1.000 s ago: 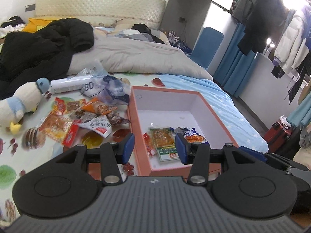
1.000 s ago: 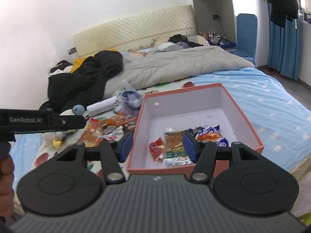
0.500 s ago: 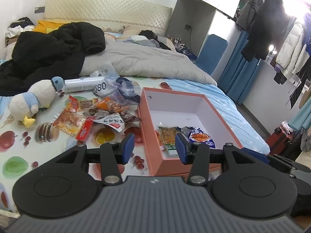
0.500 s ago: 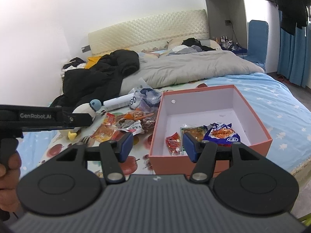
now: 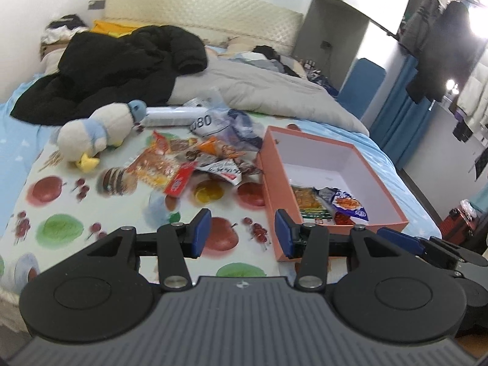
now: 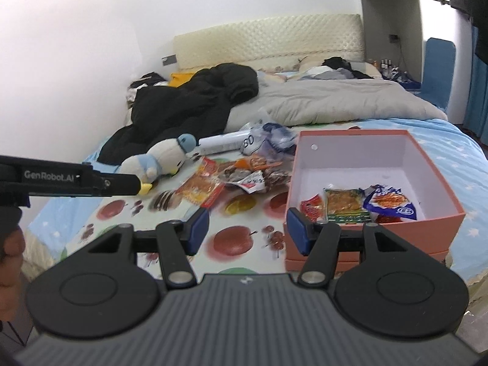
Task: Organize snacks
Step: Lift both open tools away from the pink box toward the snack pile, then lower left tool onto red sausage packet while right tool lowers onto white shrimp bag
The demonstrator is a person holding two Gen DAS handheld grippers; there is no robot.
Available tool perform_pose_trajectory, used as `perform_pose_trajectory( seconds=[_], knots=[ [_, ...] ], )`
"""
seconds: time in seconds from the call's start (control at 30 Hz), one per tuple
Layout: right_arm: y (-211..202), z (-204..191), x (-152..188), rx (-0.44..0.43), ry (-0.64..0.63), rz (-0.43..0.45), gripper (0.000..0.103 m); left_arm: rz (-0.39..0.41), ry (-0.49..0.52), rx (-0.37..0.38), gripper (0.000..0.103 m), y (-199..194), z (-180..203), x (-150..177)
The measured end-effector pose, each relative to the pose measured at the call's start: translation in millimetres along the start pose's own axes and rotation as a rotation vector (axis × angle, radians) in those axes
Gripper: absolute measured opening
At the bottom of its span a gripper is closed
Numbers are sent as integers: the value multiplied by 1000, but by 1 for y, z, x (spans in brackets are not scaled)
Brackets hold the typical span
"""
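A pink open box (image 5: 271, 164) (image 6: 433, 228) lies on the bed, holding an orange-green packet (image 5: 308, 199) (image 6: 344, 204), a blue-white packet (image 5: 347, 206) (image 6: 393, 202) and a small red packet (image 6: 311, 209). A pile of loose snack packets (image 5: 189, 164) (image 6: 231, 180) lies left of the box on the fruit-print sheet. My left gripper (image 5: 242, 233) is open and empty, held back over the bed's front edge. My right gripper (image 6: 247, 228) is open and empty, near the box's front left corner. The left gripper's body (image 6: 76, 180) shows at left in the right wrist view.
A plush penguin (image 5: 97, 131) (image 6: 161, 160), a white tube (image 5: 174, 116) and a crumpled plastic bag (image 5: 231, 125) lie behind the snacks. A black jacket (image 5: 116, 67) and grey duvet (image 5: 259, 88) cover the far bed. A blue chair (image 5: 363, 82) stands right.
Both grippers have pulled back and swung left, away from the box; more of the fruit-print sheet and the plush now shows. Both stay open and empty.
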State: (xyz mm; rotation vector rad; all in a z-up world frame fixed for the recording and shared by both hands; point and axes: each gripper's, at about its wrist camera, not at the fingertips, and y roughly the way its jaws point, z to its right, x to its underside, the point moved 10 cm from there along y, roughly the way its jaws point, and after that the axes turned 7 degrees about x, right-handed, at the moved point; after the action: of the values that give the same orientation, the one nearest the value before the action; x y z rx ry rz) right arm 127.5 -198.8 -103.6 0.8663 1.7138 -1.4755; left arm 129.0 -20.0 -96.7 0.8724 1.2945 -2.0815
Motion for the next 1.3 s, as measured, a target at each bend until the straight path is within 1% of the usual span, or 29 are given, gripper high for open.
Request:
perform_pose_trajectory(
  seconds=[0.13,0.37,0.5,0.63,0.67,0.7,0.77,0.87,0.97,1.0,1.03,1.1,1.17,1.3],
  knots=[
    [2,-11,5,-13,-21,-9,59,-12,-20,-7,52,6,-10,4],
    [10,-17,9,-20,-34,-28,59,-53,-35,-11,52,33,-21,6],
    [22,-18,11,-11,-43,-48,59,-75,-53,-18,52,52,-34,4],
    [39,-23,13,-11,-65,-71,59,-92,-84,-41,52,74,-54,-3],
    [43,-24,12,-13,-68,-75,59,-93,-91,-48,54,78,-60,-6],
    [47,-27,12,-18,-70,-79,59,-91,-93,-56,59,82,-65,-9],
    [57,-32,11,-31,-75,-85,59,-82,-94,-81,64,92,-79,-16],
    [76,-43,11,-51,-100,-99,59,-93,-118,-89,64,111,-99,-24],
    [96,-54,9,-82,-130,-113,58,-103,-138,-110,66,136,-120,-34],
    [104,-58,9,-85,-144,-116,58,-104,-142,-113,70,146,-127,-38],
    [113,-60,8,-83,-156,-120,58,-107,-146,-113,71,158,-135,-43],
    [133,-65,6,-84,-167,-126,58,-113,-137,-122,72,184,-150,-54],
    [155,-68,4,-70,-190,-127,58,-124,-131,-124,72,216,-165,-66],
    [208,-68,-1,-2,-261,-129,58,-158,-158,-87,72,282,-188,-91]
  ],
)
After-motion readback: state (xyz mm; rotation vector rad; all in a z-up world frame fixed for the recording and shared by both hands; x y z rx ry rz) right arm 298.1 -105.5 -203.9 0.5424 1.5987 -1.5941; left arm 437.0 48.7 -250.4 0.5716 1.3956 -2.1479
